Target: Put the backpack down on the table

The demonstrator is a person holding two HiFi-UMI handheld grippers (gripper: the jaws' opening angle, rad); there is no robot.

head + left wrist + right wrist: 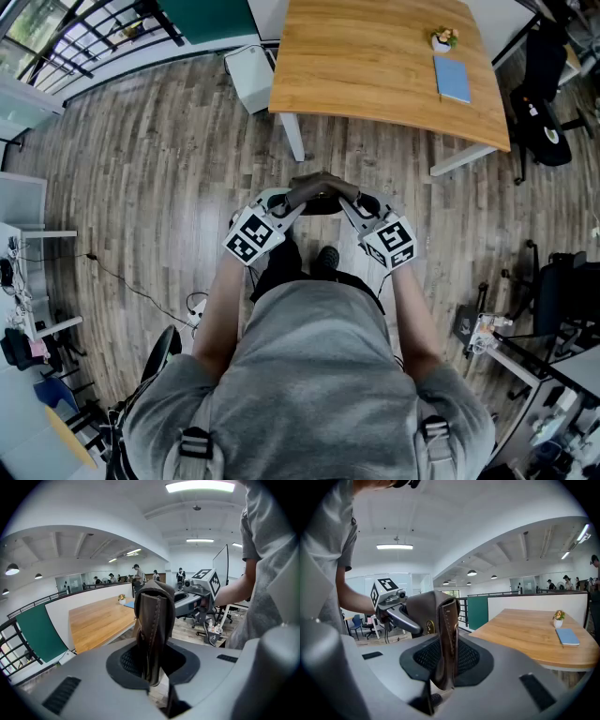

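Note:
Both grippers hold the backpack by its brown leather top handle (322,184) in front of the person, above the wooden floor. My left gripper (289,202) is shut on the handle's left end, the leather strap (152,630) pinched between its pads. My right gripper (359,206) is shut on the right end, where the strap (446,637) stands upright in its jaws. A brown flap with a gold emblem (426,627) shows beside it. Most of the bag's body is hidden below the grippers. The wooden table (375,66) lies ahead, a short way off.
A blue book (452,78) and a small potted plant (442,38) sit at the table's far right; both show again in the right gripper view as book (568,637) and plant (558,618). A white bin (248,77) stands at the table's left. Office chairs (544,112) are on the right.

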